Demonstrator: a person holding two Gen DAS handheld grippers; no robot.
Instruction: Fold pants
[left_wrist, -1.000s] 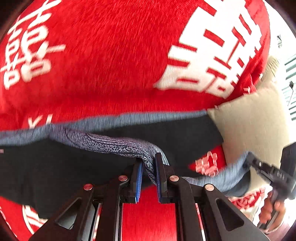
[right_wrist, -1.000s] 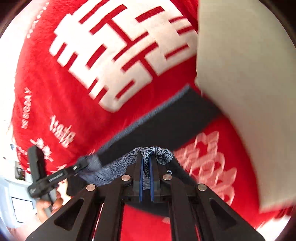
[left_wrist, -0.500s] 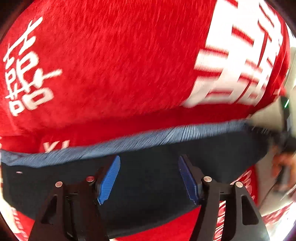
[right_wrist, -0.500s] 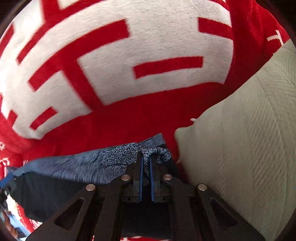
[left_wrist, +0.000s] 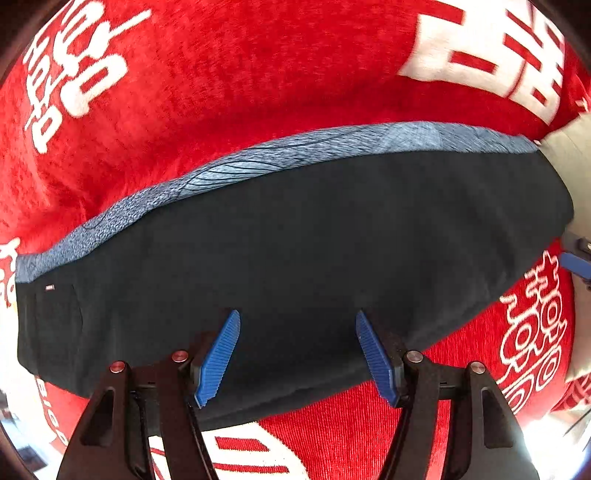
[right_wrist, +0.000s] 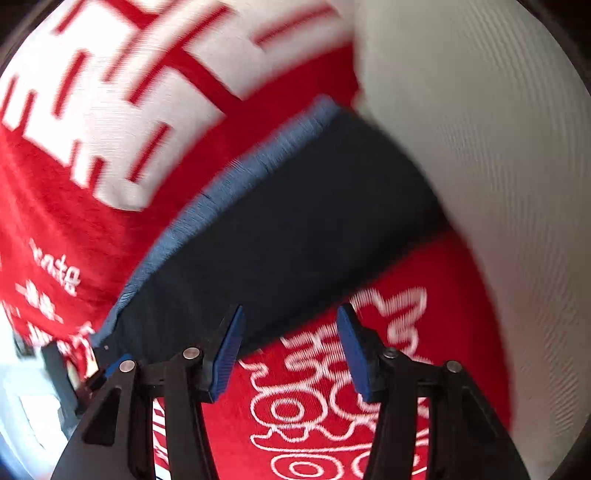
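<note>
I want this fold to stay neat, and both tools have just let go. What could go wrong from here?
1. The pants lie folded with the grey-blue waistband along the far edge; the left tool hangs open right above them, so its fingers could snag the cloth.
2. One end sits against the beige pillow, which may bunch it.
3. The plush red blanket could let the layers shift.

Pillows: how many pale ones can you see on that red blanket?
1. A single pale pillow lies at the right, against the end of the dark folded pants. More may lie outside the views.
</note>
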